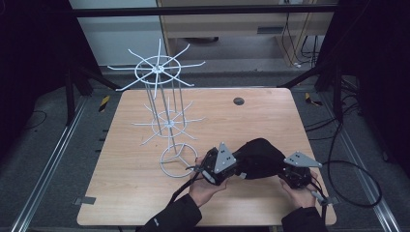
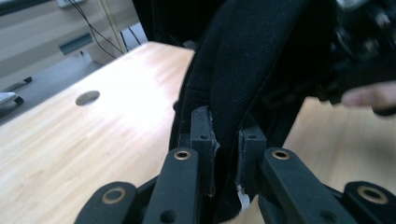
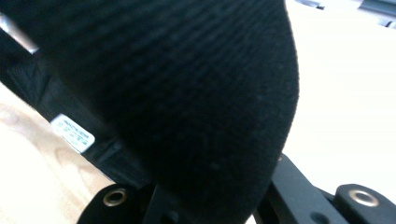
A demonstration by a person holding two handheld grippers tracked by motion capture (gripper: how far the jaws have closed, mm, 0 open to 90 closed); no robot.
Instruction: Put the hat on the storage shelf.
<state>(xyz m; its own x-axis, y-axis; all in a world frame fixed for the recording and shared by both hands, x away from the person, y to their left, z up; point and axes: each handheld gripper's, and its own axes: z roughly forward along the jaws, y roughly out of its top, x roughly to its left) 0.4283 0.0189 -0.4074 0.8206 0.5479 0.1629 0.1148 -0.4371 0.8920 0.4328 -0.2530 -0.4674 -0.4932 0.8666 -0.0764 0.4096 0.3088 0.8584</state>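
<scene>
Both of my hand-held grippers clamped a black cap over the near right part of the table.

The black cap sat between my two hands, its long axis running left to right across the table, crown bulging up and away from me. My left hand-held gripper was clenched on the cap's left edge; in the left gripper view its pads pinched a fold of the mesh fabric. My right hand-held gripper was closed on the cap's right end, where the right gripper view showed black cloth bulging over the jaws and a small white label on the inside. A white wire display rack stood upright just left of the cap, apart from it, with nothing hanging on its arms.
</scene>
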